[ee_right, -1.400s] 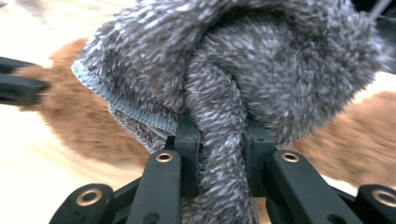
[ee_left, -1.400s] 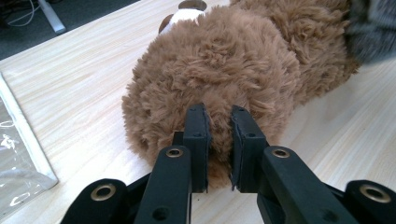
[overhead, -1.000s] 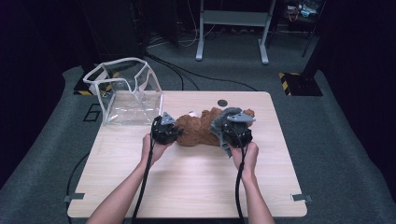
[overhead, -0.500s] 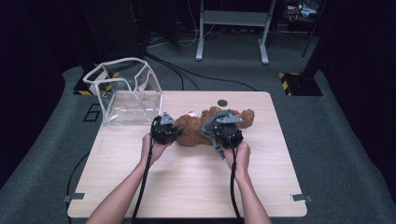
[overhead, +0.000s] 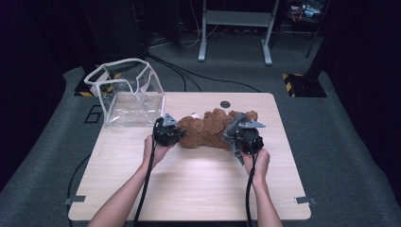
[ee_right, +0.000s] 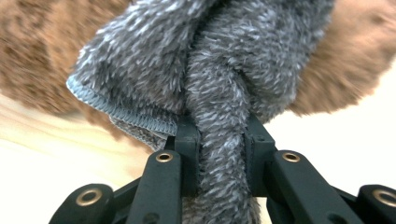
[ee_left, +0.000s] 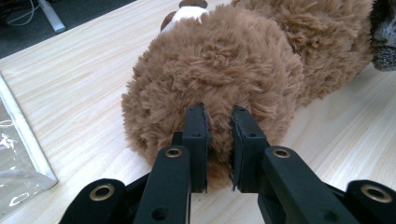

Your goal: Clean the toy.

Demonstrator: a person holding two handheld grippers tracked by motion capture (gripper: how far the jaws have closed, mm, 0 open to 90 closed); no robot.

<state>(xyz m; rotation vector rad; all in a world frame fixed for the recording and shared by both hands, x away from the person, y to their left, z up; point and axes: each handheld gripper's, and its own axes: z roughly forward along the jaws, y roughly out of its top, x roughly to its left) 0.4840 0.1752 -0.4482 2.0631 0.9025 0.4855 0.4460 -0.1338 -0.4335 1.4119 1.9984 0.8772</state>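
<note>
Light wood-grain table (overhead: 189, 189), rounded corners, standing on grey carpet. Directly on it: a brown plush teddy bear (overhead: 208, 128) lying mid-table, a clear plastic zip bag (overhead: 125, 97) with white trim at the far left corner, and a small dark round disc (overhead: 225, 104) near the far edge.

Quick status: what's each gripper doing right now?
Left gripper: closed, pinching the fur of the brown plush toy.
Right gripper: closed on the toy's grey fleece scarf.
</note>
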